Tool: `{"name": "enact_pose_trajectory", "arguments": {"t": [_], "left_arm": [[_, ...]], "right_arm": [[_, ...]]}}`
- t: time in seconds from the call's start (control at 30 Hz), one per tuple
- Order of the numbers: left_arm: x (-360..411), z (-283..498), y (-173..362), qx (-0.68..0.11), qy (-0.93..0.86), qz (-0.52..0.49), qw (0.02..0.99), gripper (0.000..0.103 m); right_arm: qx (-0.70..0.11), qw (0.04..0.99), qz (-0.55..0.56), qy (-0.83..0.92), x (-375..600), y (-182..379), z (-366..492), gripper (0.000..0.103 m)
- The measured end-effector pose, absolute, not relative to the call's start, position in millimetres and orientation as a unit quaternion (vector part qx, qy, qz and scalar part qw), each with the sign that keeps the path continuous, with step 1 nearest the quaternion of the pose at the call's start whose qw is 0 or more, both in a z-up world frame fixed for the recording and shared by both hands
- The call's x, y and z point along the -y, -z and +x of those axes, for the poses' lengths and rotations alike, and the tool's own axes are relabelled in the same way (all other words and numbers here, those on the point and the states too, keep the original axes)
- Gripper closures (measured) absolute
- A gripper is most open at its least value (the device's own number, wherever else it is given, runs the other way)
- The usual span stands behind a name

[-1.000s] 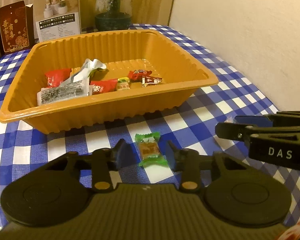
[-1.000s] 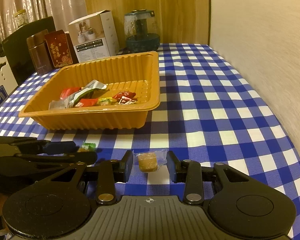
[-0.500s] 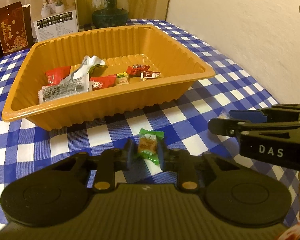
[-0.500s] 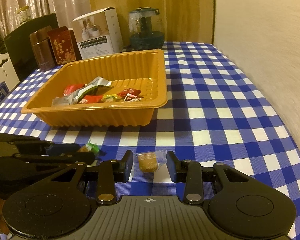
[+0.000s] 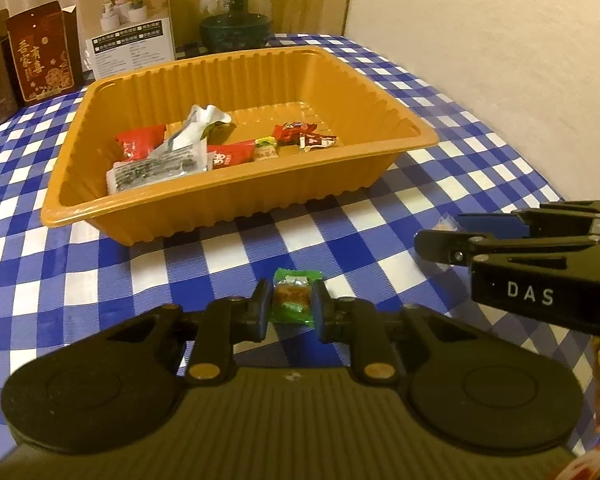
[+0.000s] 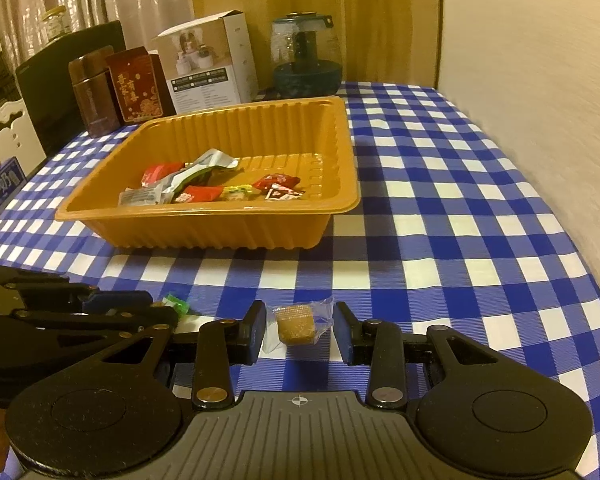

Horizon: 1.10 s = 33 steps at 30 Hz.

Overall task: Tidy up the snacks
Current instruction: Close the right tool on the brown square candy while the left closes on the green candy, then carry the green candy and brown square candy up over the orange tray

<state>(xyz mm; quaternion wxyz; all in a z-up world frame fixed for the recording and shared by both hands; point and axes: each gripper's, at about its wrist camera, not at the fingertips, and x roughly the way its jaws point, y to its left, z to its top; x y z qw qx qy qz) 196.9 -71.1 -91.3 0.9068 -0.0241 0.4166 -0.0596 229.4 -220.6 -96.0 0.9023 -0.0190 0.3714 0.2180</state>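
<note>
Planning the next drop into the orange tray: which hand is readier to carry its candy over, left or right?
Left. Its tongs are already shut on the green-wrapped candy, facing the orange tray. The right tongs only straddle the clear-wrapped candy, pads apart from it.

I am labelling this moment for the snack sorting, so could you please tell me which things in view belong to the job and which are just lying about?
Part of the job:
- green-wrapped candy, clamped in the left gripper
- clear-wrapped brown candy, between the open fingers of the right gripper
- orange tray with snacks inside

Just lying about:
- white box
- red box
- glass jar
- brown canister
</note>
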Motion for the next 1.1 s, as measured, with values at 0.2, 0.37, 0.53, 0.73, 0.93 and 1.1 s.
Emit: {"name": "enact_pose_trajectory", "arguments": {"t": [0.2,0.37,0.53,0.73,0.93,1.1], "left_arm": [[64.9,196.1,95.5,-0.417,0.057,-0.043,0.906,0.084],[61.8,198.3,97.4,-0.413,0.057,-0.046,0.908,0.081],[68.7,198.8,98.7,-0.409,0.059,-0.020,0.910,0.079],[73.7,196.2,98.6,-0.414,0.061,-0.001,0.908,0.084],[67.1,191.7,93.7,-0.423,0.062,-0.015,0.904,0.085],[58.0,186.7,80.7,-0.419,0.059,-0.032,0.905,0.085]], "right_arm": [[-0.374,0.900,-0.024,-0.222,215.3,98.0,228.2,0.066],[-0.375,0.900,-0.022,-0.223,215.0,98.8,230.8,0.066],[-0.375,0.899,-0.020,-0.225,215.8,98.9,230.8,0.066],[-0.373,0.901,-0.014,-0.223,216.8,96.7,229.3,0.066],[-0.371,0.900,-0.014,-0.228,214.3,93.1,224.1,0.066],[-0.370,0.900,-0.010,-0.229,211.1,87.5,216.6,0.066]]}}
